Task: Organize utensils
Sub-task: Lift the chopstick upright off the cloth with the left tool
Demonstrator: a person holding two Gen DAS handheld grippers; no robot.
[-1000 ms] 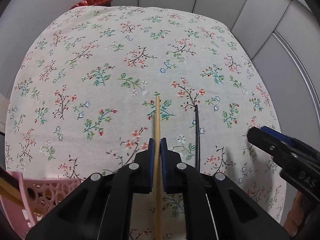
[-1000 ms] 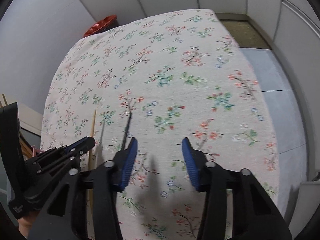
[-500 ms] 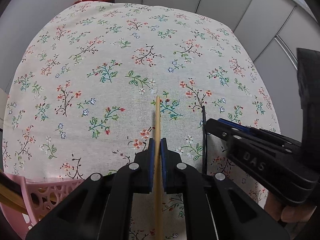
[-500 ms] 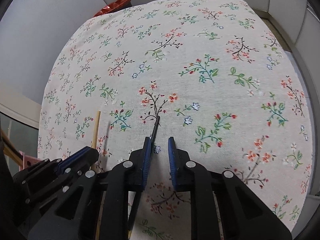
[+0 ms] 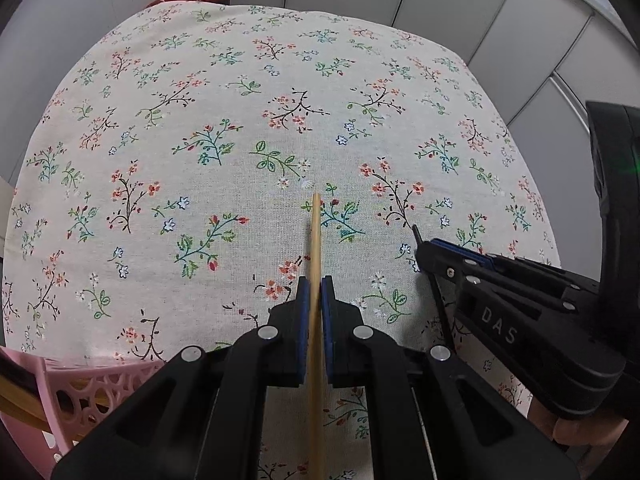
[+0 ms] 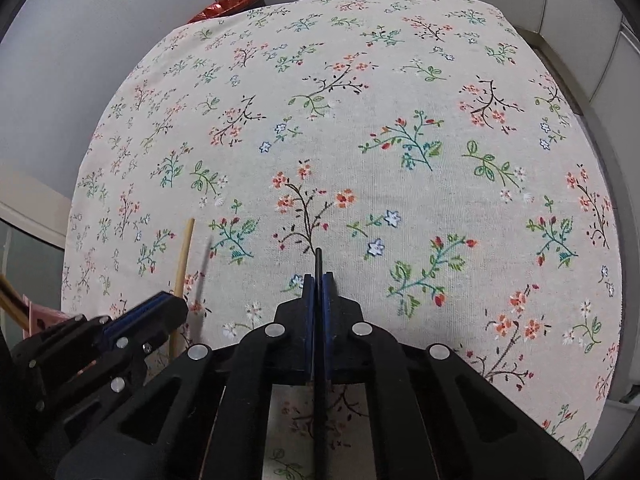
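Over the floral tablecloth (image 5: 224, 92), my left gripper (image 5: 315, 294) pinches a wooden chopstick (image 5: 316, 236); right gripper (image 6: 319, 288) pinches a black chopstick (image 6: 318, 260).

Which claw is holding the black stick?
The right gripper holds the black stick, pinched between its blue pads. The left gripper holds the other one, a light wooden stick.

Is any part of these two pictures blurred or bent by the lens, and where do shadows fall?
Left wrist view: sharp; the fisheye bulges the floral tablecloth into a dome. Right wrist view: same bulge; a soft grey shadow streak lies beside the light wooden chopstick; the thin black chopstick stays sharp in the right tongs.
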